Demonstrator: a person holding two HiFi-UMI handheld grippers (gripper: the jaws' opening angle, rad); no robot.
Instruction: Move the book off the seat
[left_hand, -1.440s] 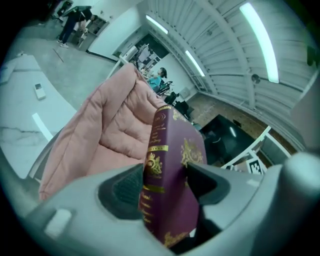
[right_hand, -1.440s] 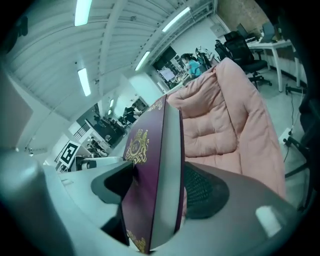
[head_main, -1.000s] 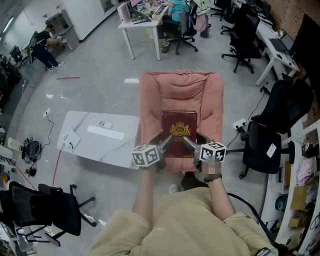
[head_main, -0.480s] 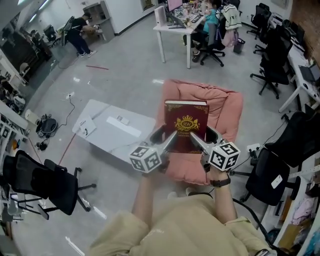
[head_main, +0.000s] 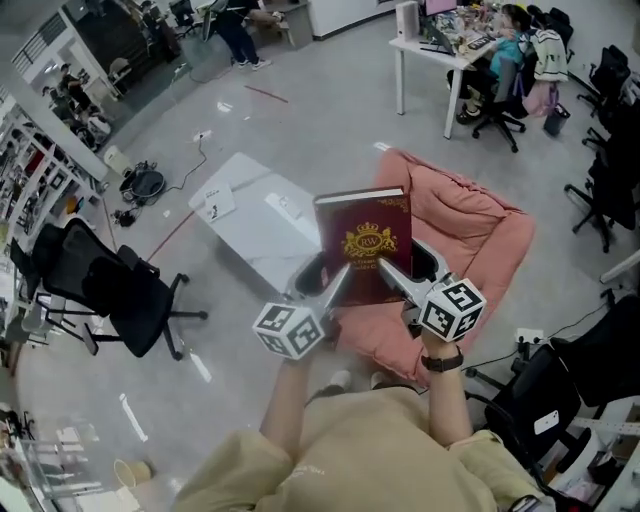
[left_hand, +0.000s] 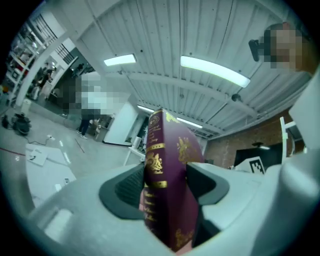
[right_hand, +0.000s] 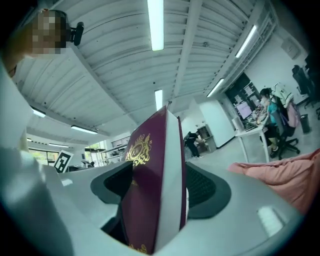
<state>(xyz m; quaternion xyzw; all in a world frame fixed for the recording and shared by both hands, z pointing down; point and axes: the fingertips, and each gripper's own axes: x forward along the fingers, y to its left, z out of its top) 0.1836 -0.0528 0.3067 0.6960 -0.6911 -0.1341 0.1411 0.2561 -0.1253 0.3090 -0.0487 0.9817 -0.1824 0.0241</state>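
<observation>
A dark red hardcover book (head_main: 362, 245) with a gold crest is held upright in the air, above the near edge of the pink cushioned seat (head_main: 480, 240). My left gripper (head_main: 322, 278) grips its lower left edge by the spine, and its jaws are closing with the book between them. My right gripper (head_main: 408, 268) grips the lower right edge by the pages. In the left gripper view the book's spine (left_hand: 159, 185) fills the gap between the pads. In the right gripper view the book's page edge (right_hand: 167, 190) sits between the pads, with the seat (right_hand: 295, 172) at the right.
A low white table (head_main: 255, 225) stands left of the seat with small items on it. A black office chair (head_main: 110, 285) is at the far left, more black chairs (head_main: 560, 380) at the right. A white desk (head_main: 435, 50) with a seated person is at the back.
The book has come up off the seat cushion and now hangs upright in both grippers, shifted left toward the white table. The view has swung left.
</observation>
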